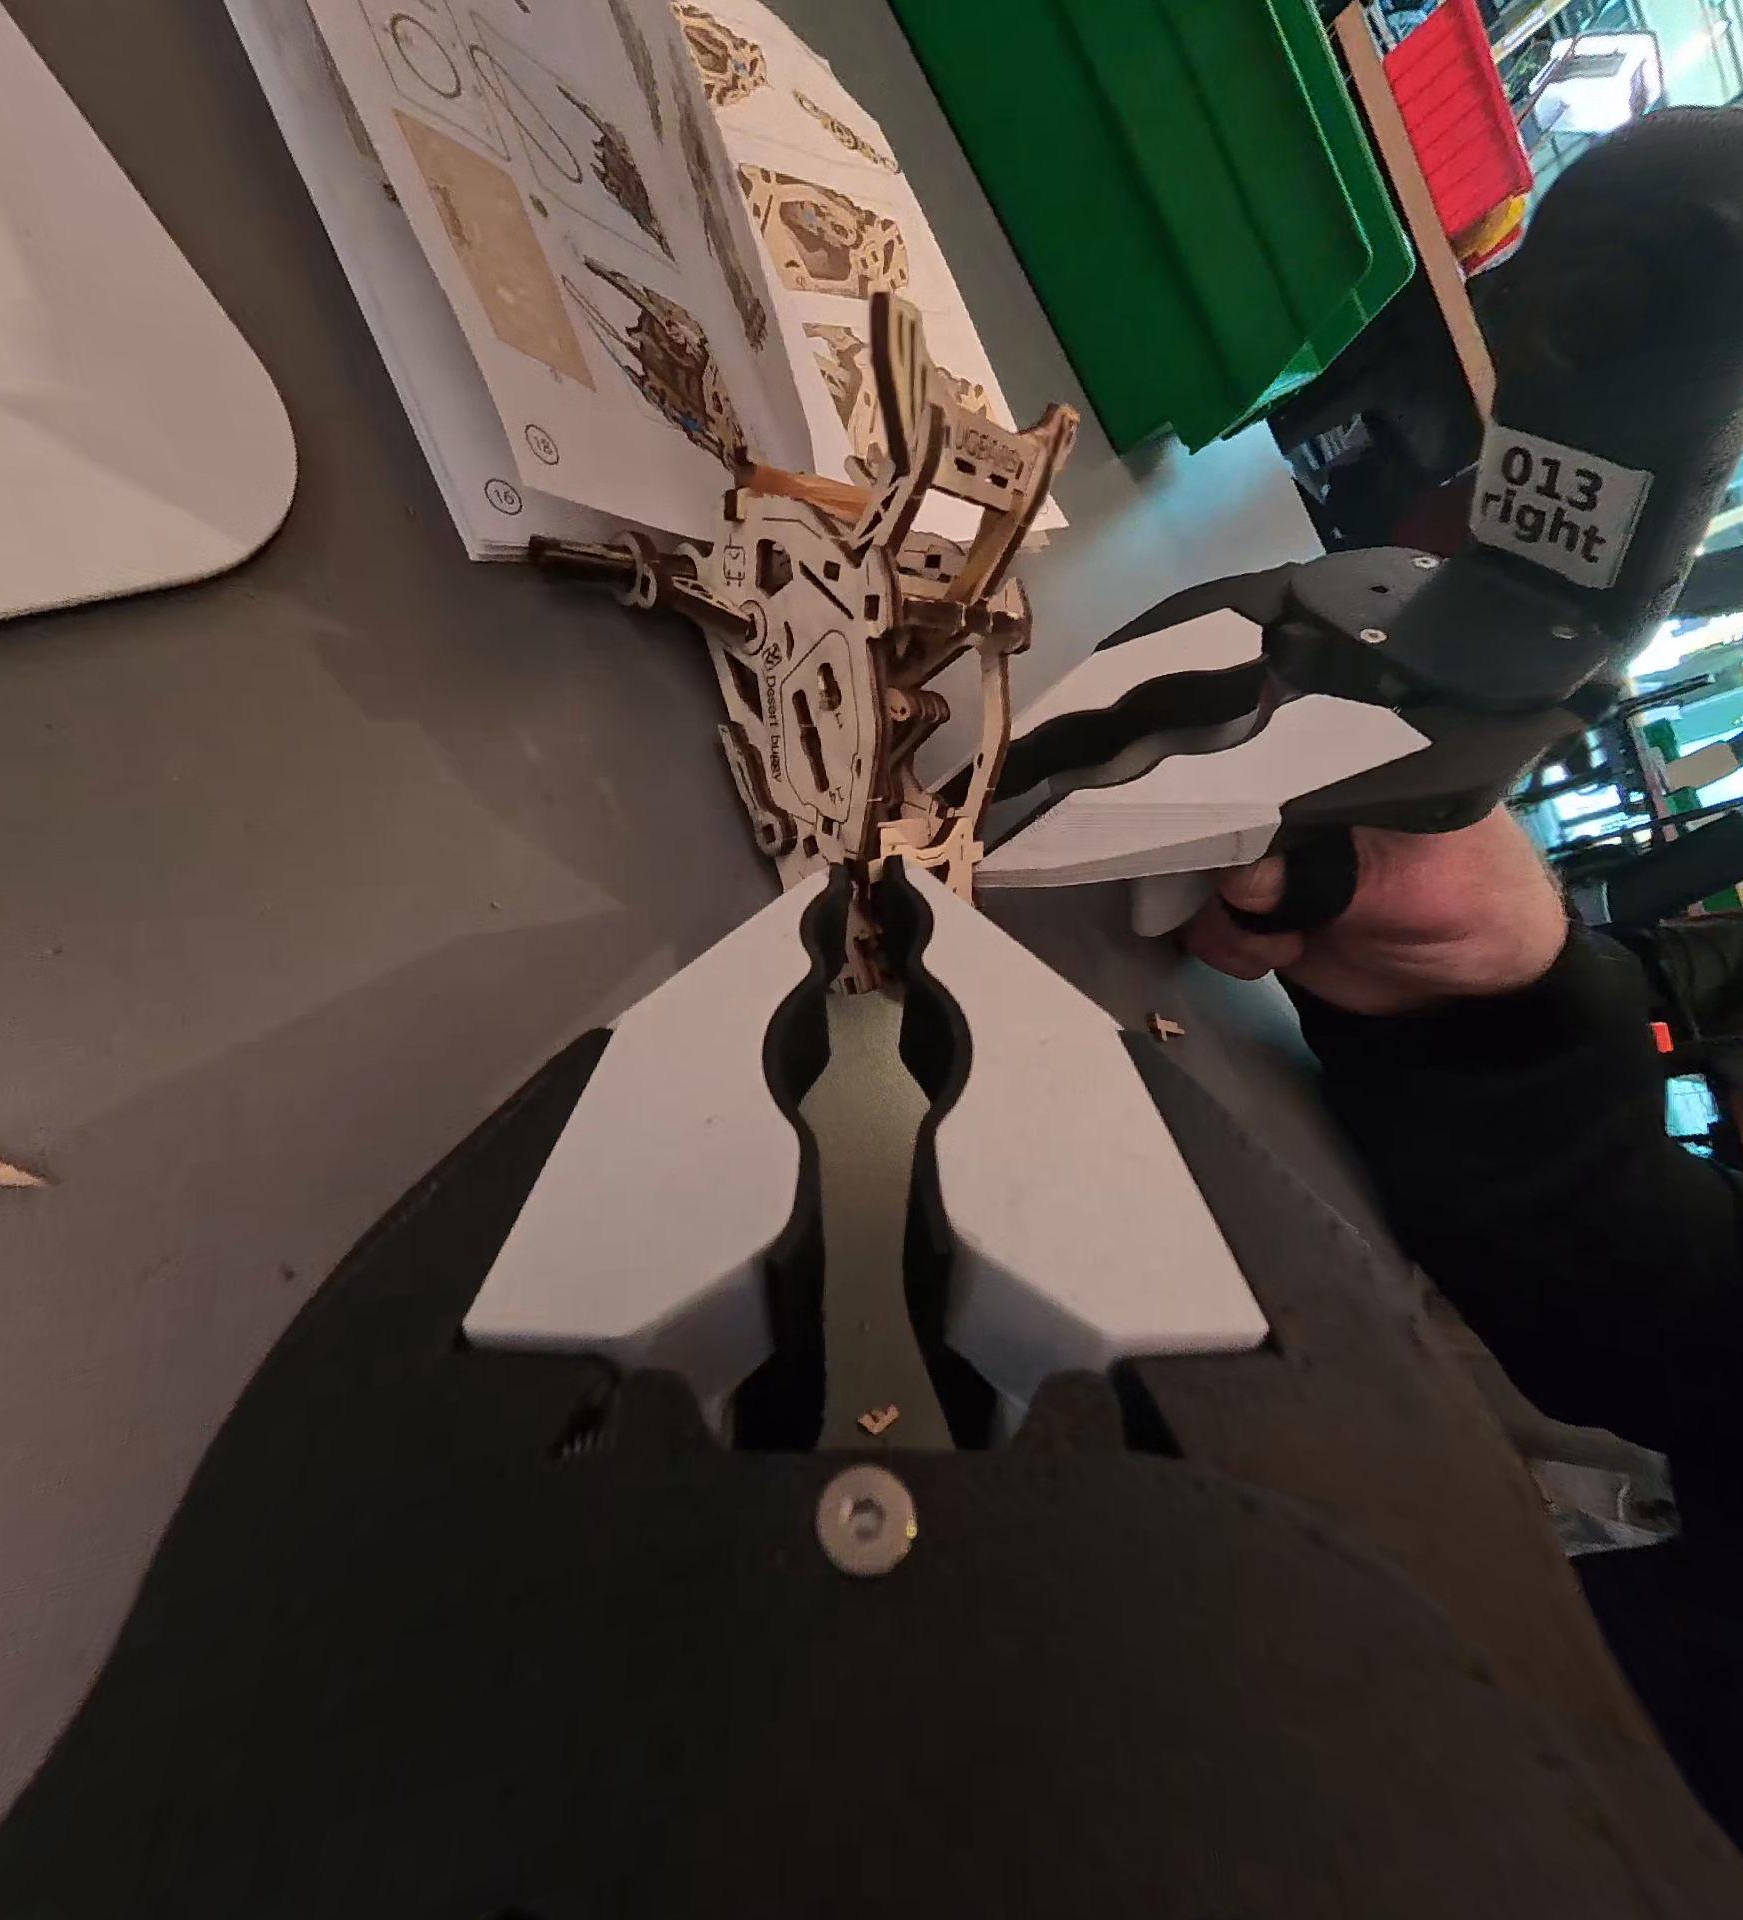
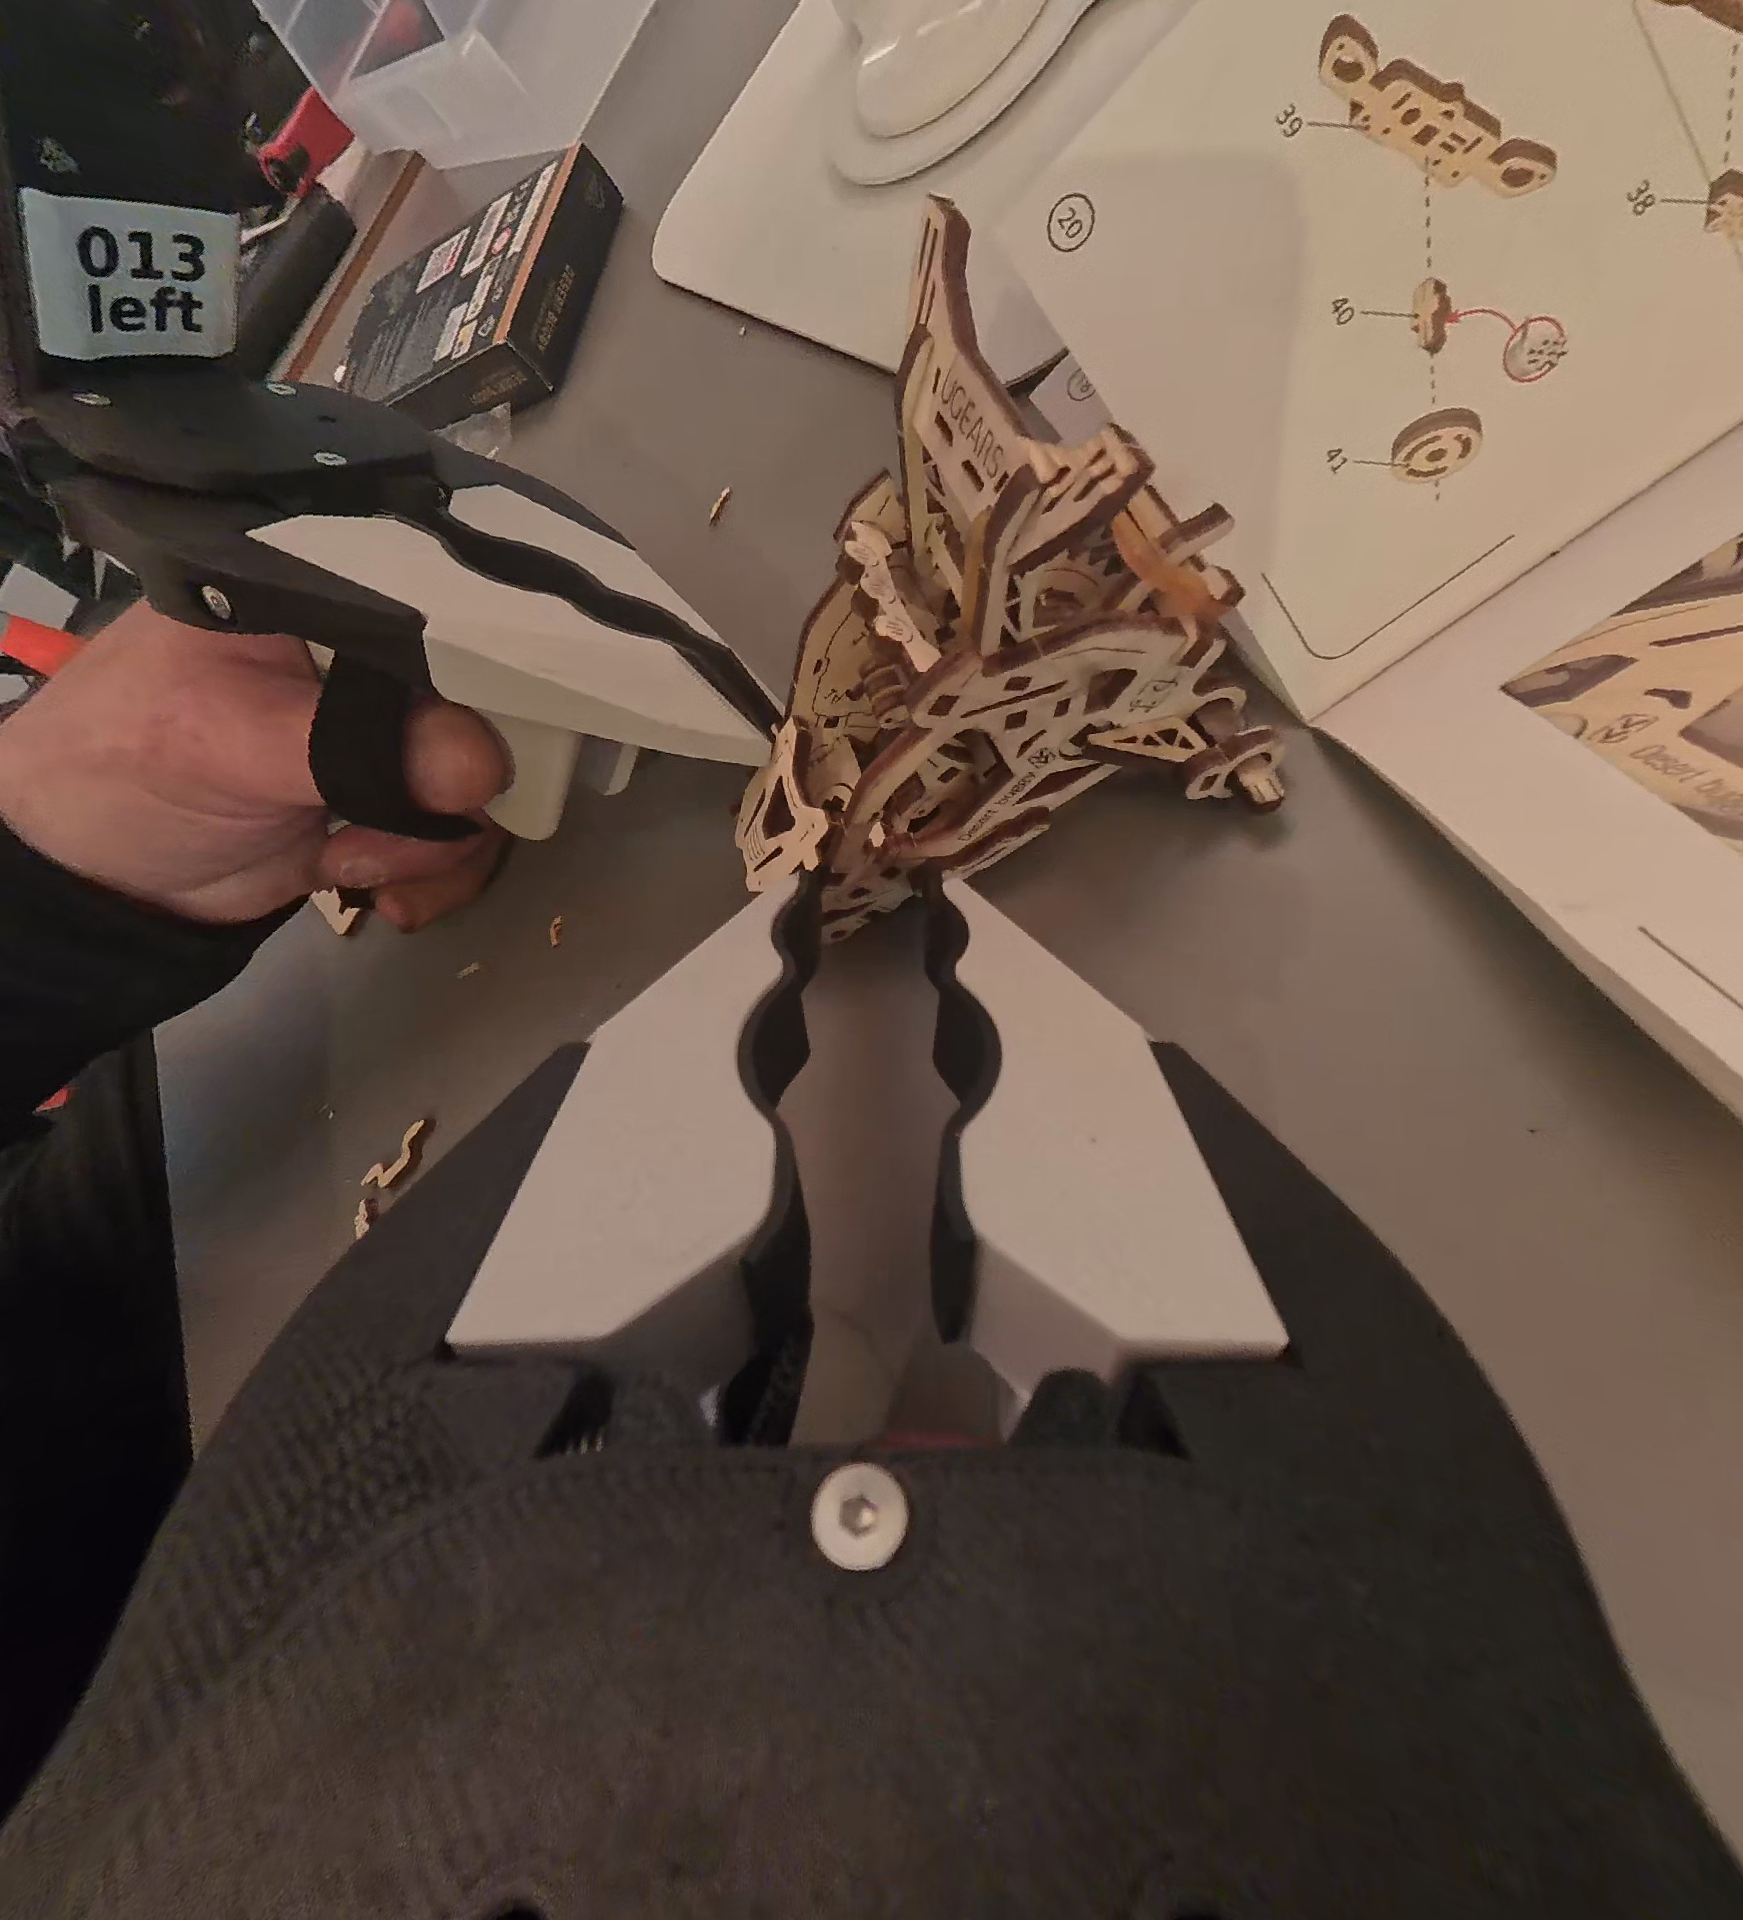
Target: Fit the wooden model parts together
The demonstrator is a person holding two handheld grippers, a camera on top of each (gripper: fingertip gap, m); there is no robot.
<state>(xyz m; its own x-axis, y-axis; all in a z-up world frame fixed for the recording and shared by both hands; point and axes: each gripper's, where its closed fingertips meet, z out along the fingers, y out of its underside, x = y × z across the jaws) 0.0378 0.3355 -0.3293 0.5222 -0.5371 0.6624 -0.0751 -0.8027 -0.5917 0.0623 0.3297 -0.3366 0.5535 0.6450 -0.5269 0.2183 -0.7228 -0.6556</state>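
A partly built wooden model (image 1: 815, 665) of laser-cut plywood stands on end on the grey table, with a rubber band across its top. My left gripper (image 1: 865, 894) is shut on the model's lower end, with wood pinched between the black wavy pads. In the right wrist view the model (image 2: 1002, 707) is tilted, and my right gripper (image 2: 867, 909) is shut on its near lower edge. The left gripper (image 2: 768, 722) comes in from the left and touches a small pale front piece. The right gripper (image 1: 997, 800) meets the model from the right.
An open instruction booklet (image 1: 555, 260) lies behind the model and also shows in the right wrist view (image 2: 1469, 364). Green bins (image 1: 1158, 187) stand at the back. A white board (image 1: 67, 364) lies to the left. A black box (image 2: 493, 301) and wood scraps (image 2: 389, 1158) lie on the table. My left and right fingertips are right by each other.
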